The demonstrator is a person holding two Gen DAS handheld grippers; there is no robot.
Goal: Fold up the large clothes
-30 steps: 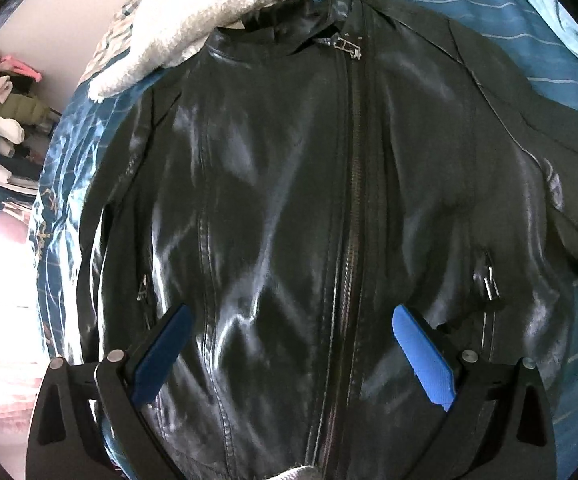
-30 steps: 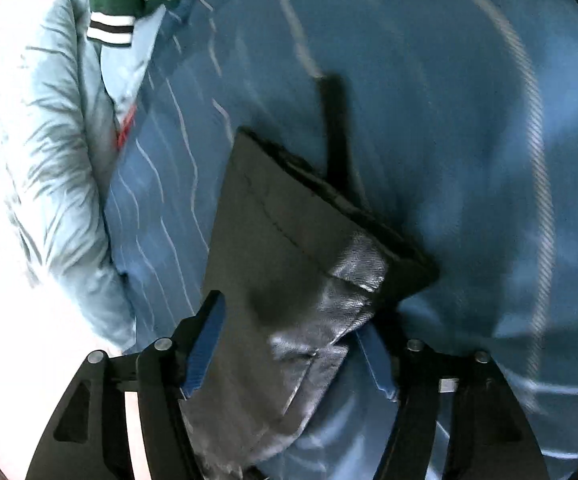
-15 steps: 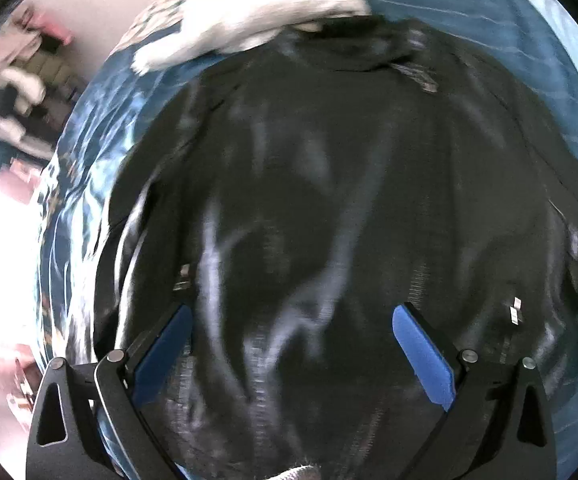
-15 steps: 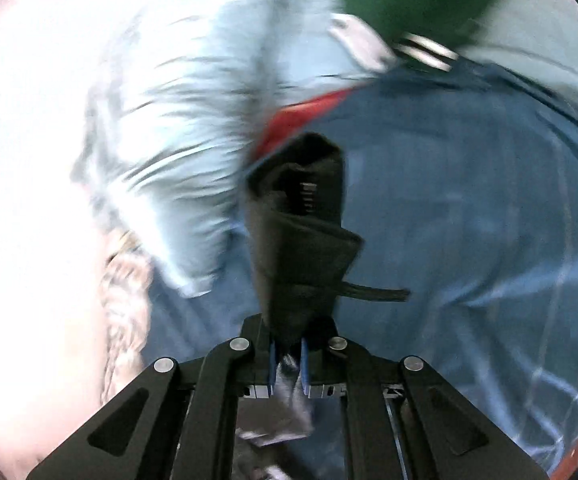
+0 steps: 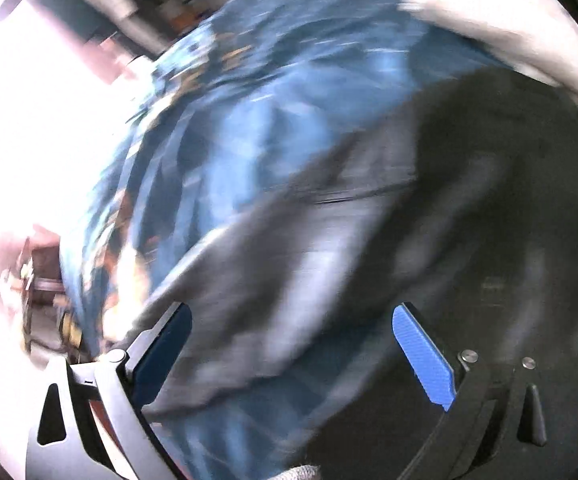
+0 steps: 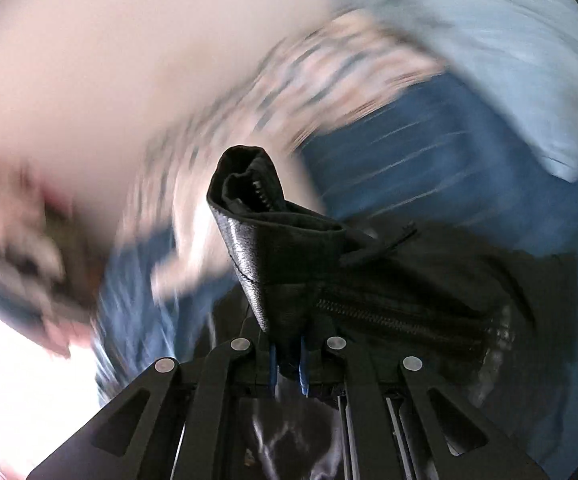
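Observation:
A black leather jacket [image 5: 469, 208] lies on a bed with a blue cover [image 5: 273, 92]. In the blurred left wrist view one sleeve [image 5: 273, 280] stretches down to the left, between the fingers of my left gripper [image 5: 293, 344], which is open and holds nothing. My right gripper [image 6: 287, 360] is shut on the cuff of the other sleeve [image 6: 277, 248] and holds it up over the jacket's body and zip [image 6: 401, 320].
A pale blue garment [image 6: 489, 52] and a patterned cloth [image 6: 309, 92] lie on the bed beyond the jacket. A white textile [image 5: 521, 28] lies at the far side. The bed's left edge [image 5: 89, 240] borders a bright floor.
My right gripper shut on the sleeve cuff and swung it up and over towards the jacket's body. My left gripper swung left, from above the jacket's front to its left sleeve, and stayed open.

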